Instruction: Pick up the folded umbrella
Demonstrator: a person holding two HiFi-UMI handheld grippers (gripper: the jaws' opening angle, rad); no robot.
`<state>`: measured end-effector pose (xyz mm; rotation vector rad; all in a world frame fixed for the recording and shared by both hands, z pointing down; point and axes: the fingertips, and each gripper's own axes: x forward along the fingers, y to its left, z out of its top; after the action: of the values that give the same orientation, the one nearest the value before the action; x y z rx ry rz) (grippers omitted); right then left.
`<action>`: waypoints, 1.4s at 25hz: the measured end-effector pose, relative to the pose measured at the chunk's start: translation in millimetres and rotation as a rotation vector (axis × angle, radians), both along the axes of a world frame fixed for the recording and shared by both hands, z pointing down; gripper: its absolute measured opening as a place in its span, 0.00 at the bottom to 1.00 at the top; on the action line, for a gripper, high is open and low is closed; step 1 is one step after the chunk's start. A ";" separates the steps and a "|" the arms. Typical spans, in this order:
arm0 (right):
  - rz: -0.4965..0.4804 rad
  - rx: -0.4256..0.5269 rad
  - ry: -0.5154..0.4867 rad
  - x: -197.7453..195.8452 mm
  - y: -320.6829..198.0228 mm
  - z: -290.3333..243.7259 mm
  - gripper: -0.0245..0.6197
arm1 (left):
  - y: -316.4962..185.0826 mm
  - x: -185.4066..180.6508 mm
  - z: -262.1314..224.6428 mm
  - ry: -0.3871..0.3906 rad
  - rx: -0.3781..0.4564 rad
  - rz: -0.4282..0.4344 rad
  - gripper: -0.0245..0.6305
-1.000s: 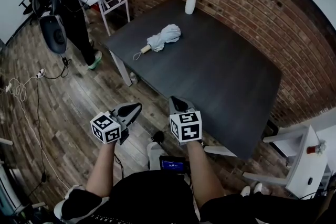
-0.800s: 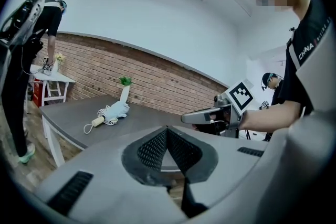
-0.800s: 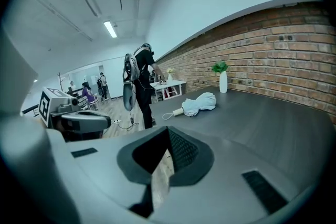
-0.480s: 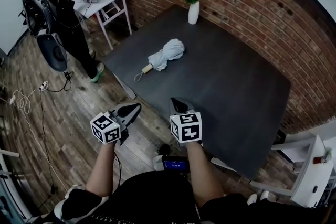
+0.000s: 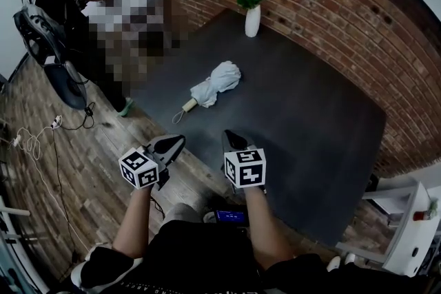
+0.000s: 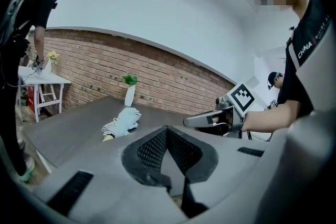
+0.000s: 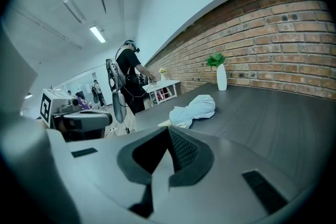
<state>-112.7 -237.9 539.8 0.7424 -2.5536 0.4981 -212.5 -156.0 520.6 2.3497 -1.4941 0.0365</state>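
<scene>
1. Folded umbrella (image 5: 215, 84), pale, lies on the dark table (image 5: 303, 113) with its handle end toward the near left edge, well apart from both grippers.
2. Only the head view shows both tools together. The left gripper (image 5: 178, 141) hangs over the wooden floor (image 5: 83, 169), and the right gripper (image 5: 229, 135) is at the table's near edge.
3. The left gripper view shows its jaws pressed together with nothing between them, and the umbrella far and left of the tips.
4. The right gripper view shows its jaws together and empty, with the umbrella farther off, slightly right. A person (image 7: 128, 81) stands at a white side table (image 7: 160, 86) at the far left.
</scene>
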 end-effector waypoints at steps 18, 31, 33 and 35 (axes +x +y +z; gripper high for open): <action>0.237 -0.005 0.031 -40.4 -96.3 0.5 0.05 | -130.0 -51.8 4.1 0.023 -0.010 0.253 0.04; 0.427 0.001 0.035 -89.3 -140.9 -6.4 0.05 | -194.1 -98.7 1.4 0.023 -0.030 0.478 0.04; 0.461 0.005 0.032 -92.6 -143.9 -7.4 0.05 | -200.2 -103.1 1.4 0.023 -0.030 0.512 0.04; 0.496 0.004 0.032 -93.8 -144.8 -6.9 0.05 | -204.8 -106.3 1.4 0.023 -0.028 0.541 0.04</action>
<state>-206.5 -382.7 532.9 1.3820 -2.3296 0.6255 -318.8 -360.8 522.0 2.6456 -0.8015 0.1630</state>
